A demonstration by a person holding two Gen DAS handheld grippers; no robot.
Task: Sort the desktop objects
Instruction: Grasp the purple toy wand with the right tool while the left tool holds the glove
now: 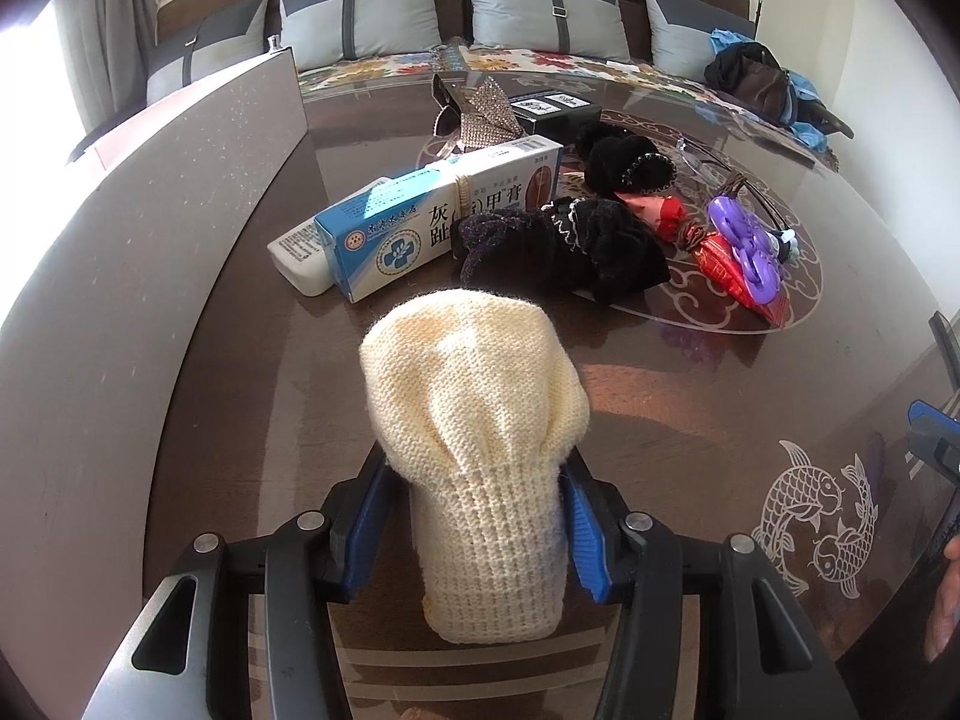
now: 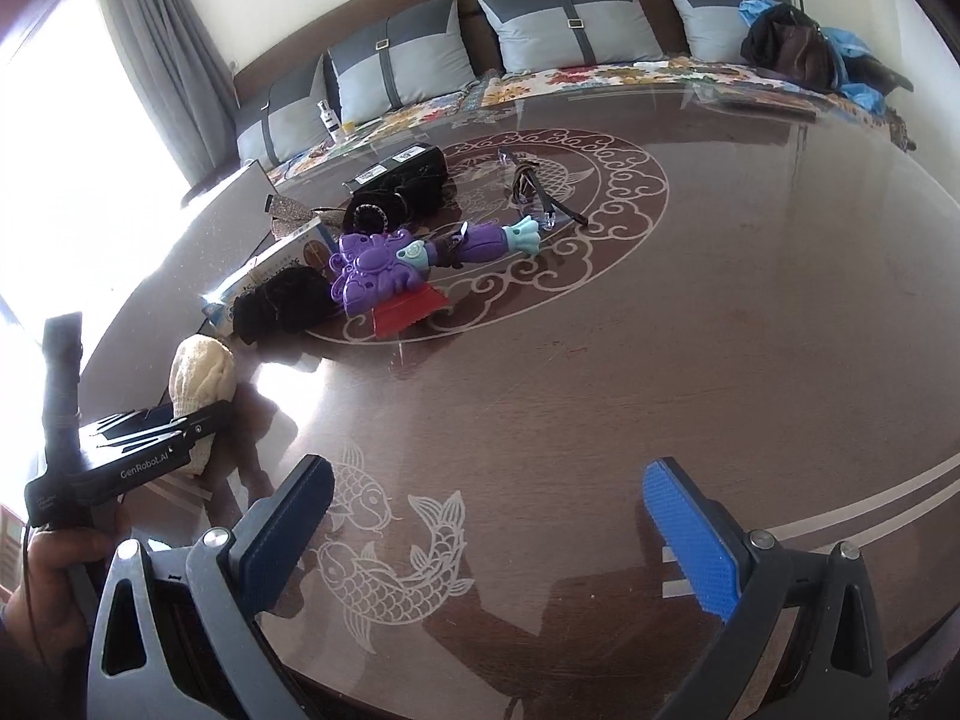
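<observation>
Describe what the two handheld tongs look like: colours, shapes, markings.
Both tongs share one build. The left tongs and the right tongs have black angular fingers with silver round bolts and flat blue ribbed pads. Seen from the right wrist, the left unit has a black body lettered GenRobot.AI in white, with a black upright handle.

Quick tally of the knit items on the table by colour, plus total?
Cream: 1, the cream knit item clamped in the left gripper
Black: 2, the near black knit item and the far black knit item
Total: 3
</observation>
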